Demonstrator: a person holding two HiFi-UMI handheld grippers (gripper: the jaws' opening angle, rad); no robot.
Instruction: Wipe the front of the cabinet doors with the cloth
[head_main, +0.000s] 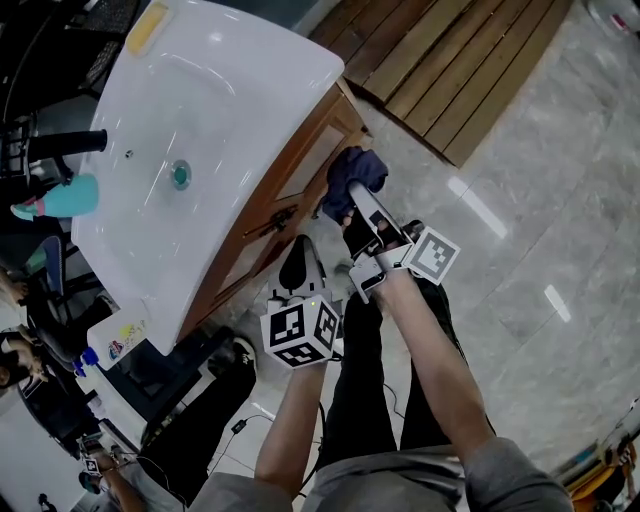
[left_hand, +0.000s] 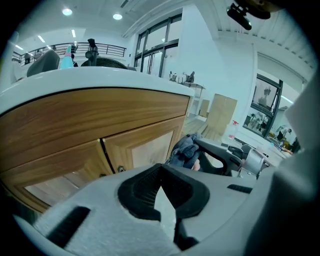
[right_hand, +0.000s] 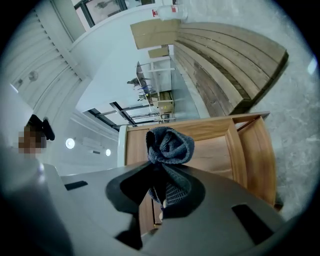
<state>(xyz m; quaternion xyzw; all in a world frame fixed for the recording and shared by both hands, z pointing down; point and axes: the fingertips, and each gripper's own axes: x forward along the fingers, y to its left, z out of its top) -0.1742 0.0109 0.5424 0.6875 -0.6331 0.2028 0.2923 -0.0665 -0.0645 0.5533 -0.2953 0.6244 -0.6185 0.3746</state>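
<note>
Cabinet doors of brown framed wood (head_main: 300, 175) run along the front of a vanity, and the right-hand door (right_hand: 215, 150) fills the middle of the right gripper view. Grey polished stone floor (head_main: 520, 230) spreads beside the vanity, with a brown slatted wooden deck (head_main: 450, 60) beyond it. A white glossy basin top (head_main: 220, 110) covers the cabinet and overhangs the doors. The left gripper (head_main: 298, 268) hangs low in front of the doors near a dark door handle (head_main: 270, 222). Its black ribbed pads (left_hand: 145, 187) meet at the tips with nothing between them. The right gripper (head_main: 350, 205) is held out further along, near the cabinet's far corner. Its jaws are clamped on a dark blue knitted cloth (right_hand: 169, 145) — a bunched wad sticks out past the tips, and a fold hangs down between the pads. In the head view the cloth (head_main: 352, 175) sits right at the face of the end door; whether it touches the wood cannot be told. From the left gripper view the cloth (left_hand: 184, 150) shows beside that same door (left_hand: 145, 145). On the basin's far rim lies a teal plastic bottle (head_main: 60, 197), and at the bowl's middle sits a small green drain (head_main: 180, 174).
</note>
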